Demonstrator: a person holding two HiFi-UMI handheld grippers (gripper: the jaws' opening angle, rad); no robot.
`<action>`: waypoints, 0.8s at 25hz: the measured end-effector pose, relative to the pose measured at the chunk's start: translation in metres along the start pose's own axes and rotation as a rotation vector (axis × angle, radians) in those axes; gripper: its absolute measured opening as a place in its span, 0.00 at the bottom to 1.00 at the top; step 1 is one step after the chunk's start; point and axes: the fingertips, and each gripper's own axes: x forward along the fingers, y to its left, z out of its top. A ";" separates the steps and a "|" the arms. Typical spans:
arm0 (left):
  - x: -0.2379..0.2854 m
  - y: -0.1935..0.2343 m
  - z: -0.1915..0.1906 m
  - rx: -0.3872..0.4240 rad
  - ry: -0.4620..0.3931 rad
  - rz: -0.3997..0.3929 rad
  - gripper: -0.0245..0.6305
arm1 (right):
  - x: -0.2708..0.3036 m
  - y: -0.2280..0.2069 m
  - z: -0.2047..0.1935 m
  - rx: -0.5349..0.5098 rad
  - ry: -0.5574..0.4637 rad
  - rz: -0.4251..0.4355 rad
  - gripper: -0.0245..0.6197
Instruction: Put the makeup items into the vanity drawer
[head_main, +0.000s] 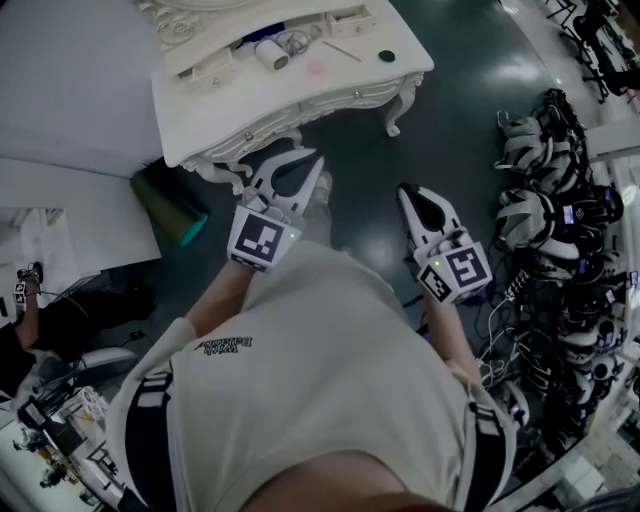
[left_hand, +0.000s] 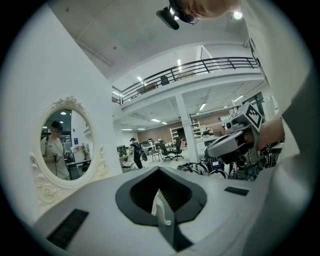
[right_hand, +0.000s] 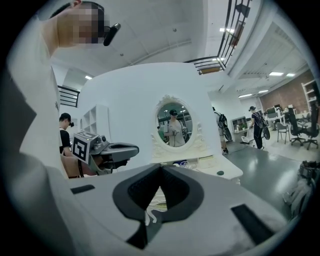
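Makeup items (head_main: 290, 45) lie scattered on the top of the white vanity (head_main: 220, 100) at the upper edge of the head view, among them a white tube (head_main: 272, 56), a thin stick (head_main: 342, 50) and a small dark round pot (head_main: 386, 56). No drawer shows open from here, and the carved front looks closed. The left gripper (head_main: 318, 160) and the right gripper (head_main: 403, 190) are held out in front of the person, short of the table and well apart from every item.

In the left gripper view, the left gripper (left_hand: 160, 172) has its jaws meeting at the tips with nothing between them. The oval mirror (left_hand: 62, 145) stands ahead to one side, and the right gripper (left_hand: 232, 142) is alongside.

In the right gripper view, the right gripper (right_hand: 160, 167) is likewise closed and empty. The vanity (right_hand: 227, 172) lies ahead with its mirror (right_hand: 175, 127), and the dark pot (right_hand: 220, 173) sits on top.

This looks like the approach, with nothing yet picked up. The next move probably calls for parting one gripper's jaws to take the drawer pull and draw it out. The items would be lifted one by one after that.
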 end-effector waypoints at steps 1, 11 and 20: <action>0.006 0.005 -0.001 -0.002 -0.002 -0.004 0.04 | 0.004 -0.004 0.001 -0.001 0.003 -0.004 0.04; 0.075 0.063 -0.016 -0.025 0.007 -0.031 0.04 | 0.064 -0.062 0.010 0.022 0.047 -0.044 0.04; 0.122 0.130 -0.028 -0.046 0.031 -0.018 0.04 | 0.132 -0.102 0.024 0.034 0.084 -0.031 0.04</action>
